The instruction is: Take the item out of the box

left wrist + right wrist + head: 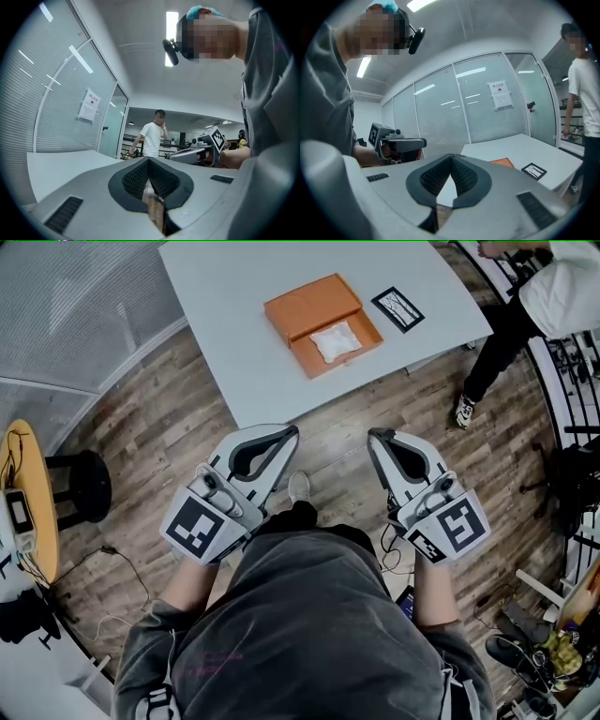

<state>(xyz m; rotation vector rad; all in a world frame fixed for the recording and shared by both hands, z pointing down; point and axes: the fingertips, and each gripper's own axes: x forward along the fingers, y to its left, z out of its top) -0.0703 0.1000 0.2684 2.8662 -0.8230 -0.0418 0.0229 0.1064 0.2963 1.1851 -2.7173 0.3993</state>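
An open orange box (309, 307) lies on the white table (234, 343), with a white bagged item (335, 340) in its tray. In the right gripper view only a corner of the orange box (502, 162) shows on the table (506, 147). Both grippers hang over the wooden floor, short of the table's near edge and close to my body. The left gripper (292, 431) is shut and holds nothing, its tips meeting in its own view (149, 159). The right gripper (373, 435) is shut and empty too (451, 157). Each gripper view shows the other gripper beside it.
A black-framed card (397, 308) lies right of the box, also seen as a card (533, 170) from the right gripper. A person (548, 292) stands by the table's far right corner. A yellow round table (26, 498) and black stool (82, 486) stand left; clutter (544, 652) lies lower right.
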